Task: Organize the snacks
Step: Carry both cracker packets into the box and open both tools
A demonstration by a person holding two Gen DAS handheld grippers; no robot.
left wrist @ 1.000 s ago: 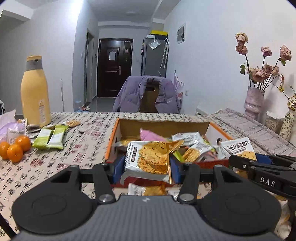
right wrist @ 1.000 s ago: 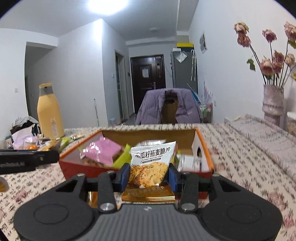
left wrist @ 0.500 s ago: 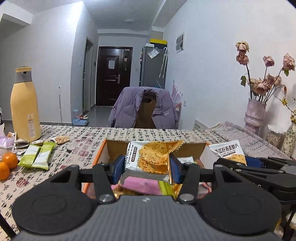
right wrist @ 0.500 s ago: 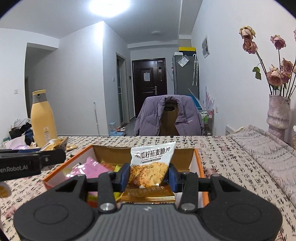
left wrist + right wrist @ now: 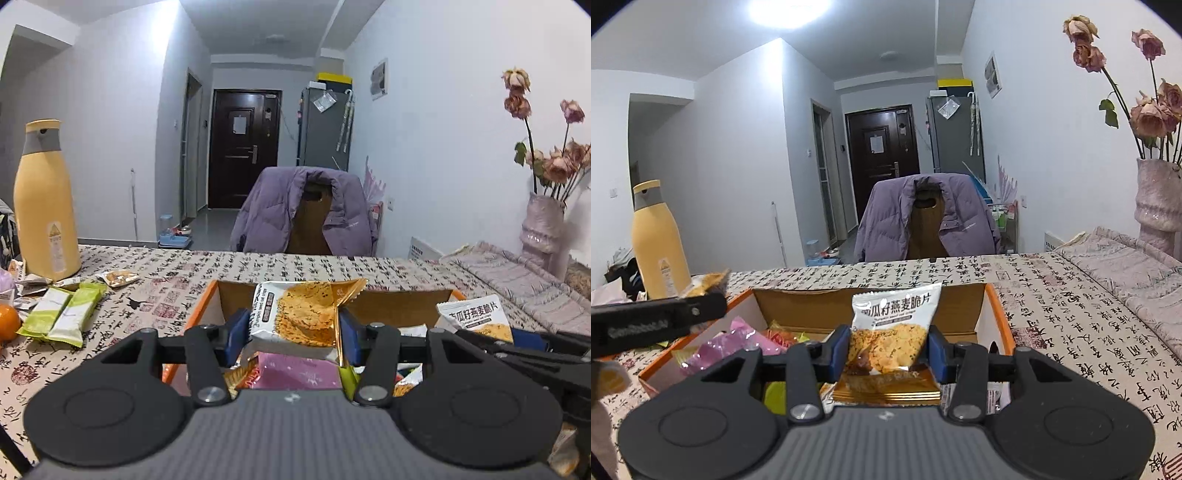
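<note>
My left gripper (image 5: 291, 332) is shut on a white and gold oat crisp packet (image 5: 295, 314) and holds it above the near end of an orange cardboard box (image 5: 201, 306). My right gripper (image 5: 888, 349) is shut on a similar white crisp packet (image 5: 892, 325), held above the same box (image 5: 997, 306). The box holds several snack packets, among them a pink one (image 5: 738, 343). The right gripper and its packet (image 5: 476, 317) show at the right of the left wrist view. The left gripper's finger (image 5: 657, 321) shows at the left of the right wrist view.
Two green snack bars (image 5: 62, 314), small packets (image 5: 118, 277), an orange (image 5: 7, 321) and a tall yellow bottle (image 5: 44, 206) stand on the patterned tablecloth left of the box. A vase of dried roses (image 5: 1156, 199) stands at the far right. A chair with a purple jacket (image 5: 306, 210) is behind the table.
Both grippers have risen and levelled with their packets still held, so the box now sits lower in both views. The grip on each packet is unchanged.
</note>
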